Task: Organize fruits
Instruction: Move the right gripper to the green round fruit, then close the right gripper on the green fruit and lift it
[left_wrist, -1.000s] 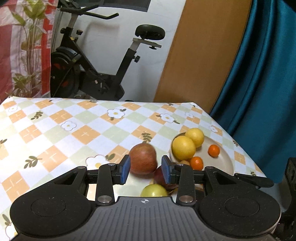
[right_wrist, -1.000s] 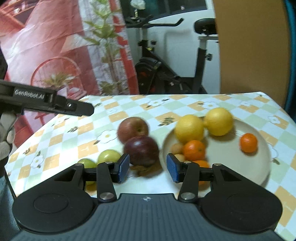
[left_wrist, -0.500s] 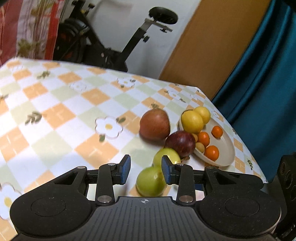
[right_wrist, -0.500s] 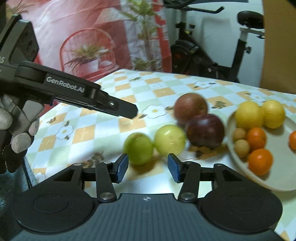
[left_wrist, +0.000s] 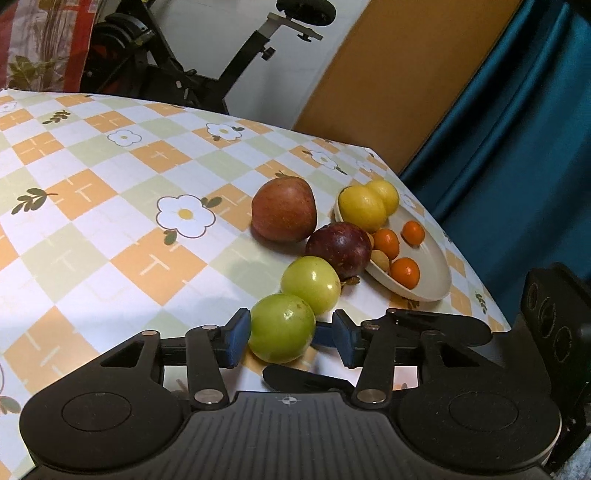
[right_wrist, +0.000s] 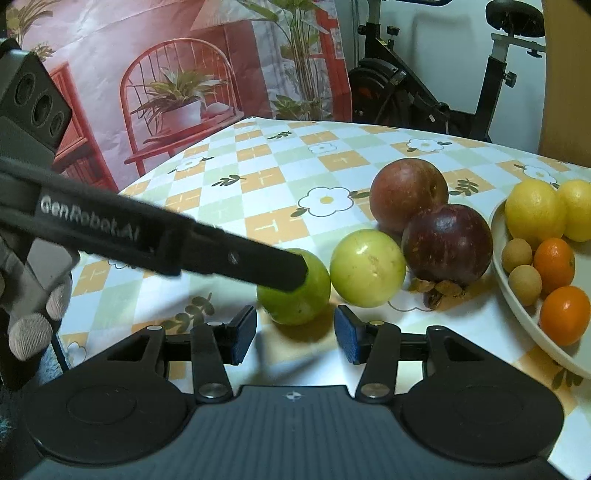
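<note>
Dropped onto near green fruit (left_wrist: 281, 328), left gripper (left_wrist: 286, 338) jaws just widened, straddling it, not yet pinching.
Left of plate (left_wrist: 424, 286): four fruits unsorted; right gripper (right_wrist: 295, 336) parted, empty.

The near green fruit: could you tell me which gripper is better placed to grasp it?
Left. The left gripper already straddles the green fruit, jaws just opened; the right gripper sits short of it.
</note>
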